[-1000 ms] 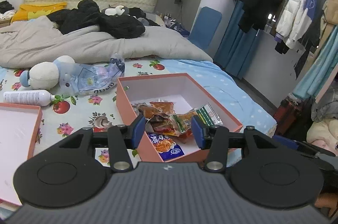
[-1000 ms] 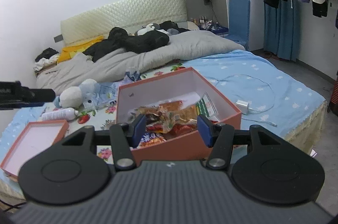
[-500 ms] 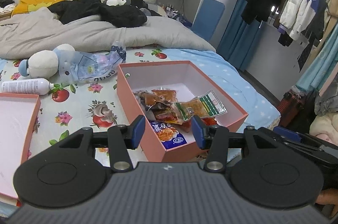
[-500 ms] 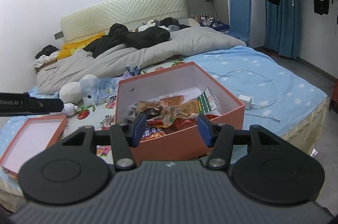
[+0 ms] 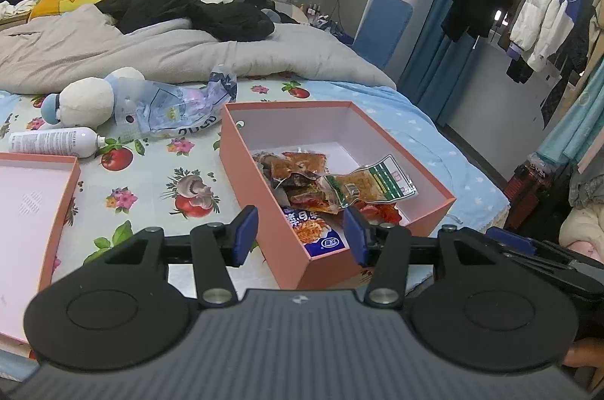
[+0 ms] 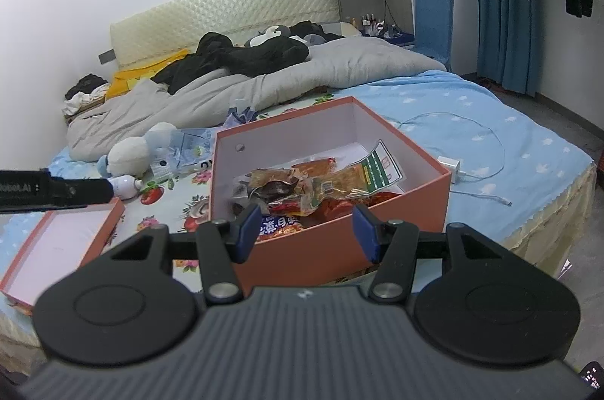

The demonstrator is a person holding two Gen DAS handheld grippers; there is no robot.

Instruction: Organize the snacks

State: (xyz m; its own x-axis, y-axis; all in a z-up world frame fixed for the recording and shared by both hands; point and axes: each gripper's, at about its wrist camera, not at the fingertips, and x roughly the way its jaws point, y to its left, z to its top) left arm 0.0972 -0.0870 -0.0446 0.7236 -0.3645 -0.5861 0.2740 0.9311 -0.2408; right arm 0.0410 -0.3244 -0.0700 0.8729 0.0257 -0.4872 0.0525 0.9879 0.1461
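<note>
An open orange box (image 5: 260, 170) stands on the bed and holds several snack packets (image 5: 332, 188), one with a green label (image 5: 377, 179) on top and a blue one (image 5: 313, 230) at the near end. It also shows in the right wrist view (image 6: 302, 249) with the snack packets (image 6: 302, 185). My left gripper (image 5: 300, 236) is open and empty, above the box's near corner. My right gripper (image 6: 306, 231) is open and empty, in front of the box's near wall. The left gripper's body (image 6: 49, 190) shows at the left of the right wrist view.
The orange box lid (image 5: 34, 211) lies inside up at the left, also in the right wrist view (image 6: 64, 241). A white bottle (image 5: 53, 143), a plush toy (image 5: 90, 98) and a clear plastic bag (image 5: 177, 105) lie behind. A white charger and cable (image 6: 453, 166) lie right of the box. Grey duvet at the back.
Both grippers have risen and pulled back a little, so I look down into the box more. Both stay open. The packets have not moved.
</note>
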